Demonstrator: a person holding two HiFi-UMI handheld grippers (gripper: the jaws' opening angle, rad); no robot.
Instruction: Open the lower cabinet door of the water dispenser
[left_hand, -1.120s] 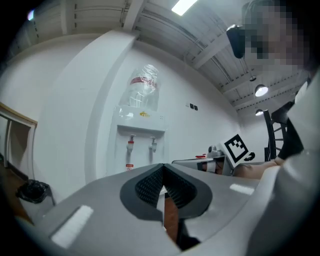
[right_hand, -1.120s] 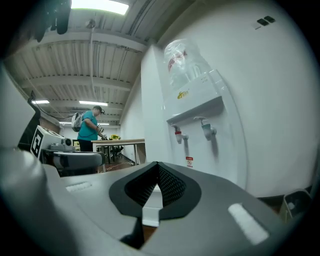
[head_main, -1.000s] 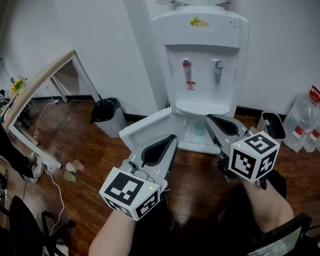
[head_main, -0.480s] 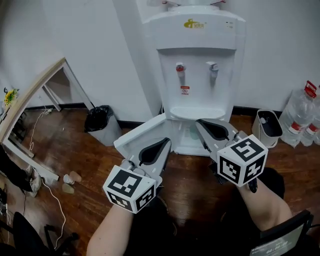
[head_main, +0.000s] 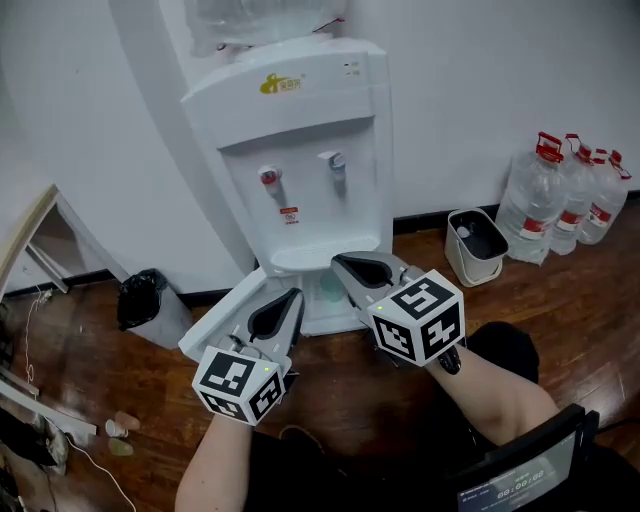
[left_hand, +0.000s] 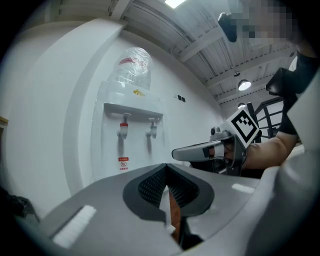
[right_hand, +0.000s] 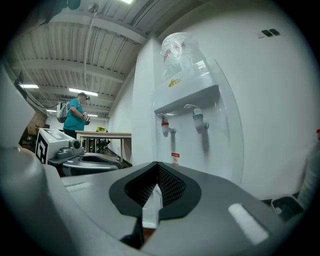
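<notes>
Left claw: held level above the wooden floor. Jaws stand a slim crack apart, have just been opening, nothing between them.
Right claw: alongside, tips a little further forward. Jaws pressed together, empty.
Lower cabinet door: white, already swung open to the left, just beyond the left claw's tips.
Water dispenser: white, against the wall, red and blue taps, clear bottle on top.
Black bin: left of the dispenser.
Small white bin and a row of water bottles: to the right, by the wall.
</notes>
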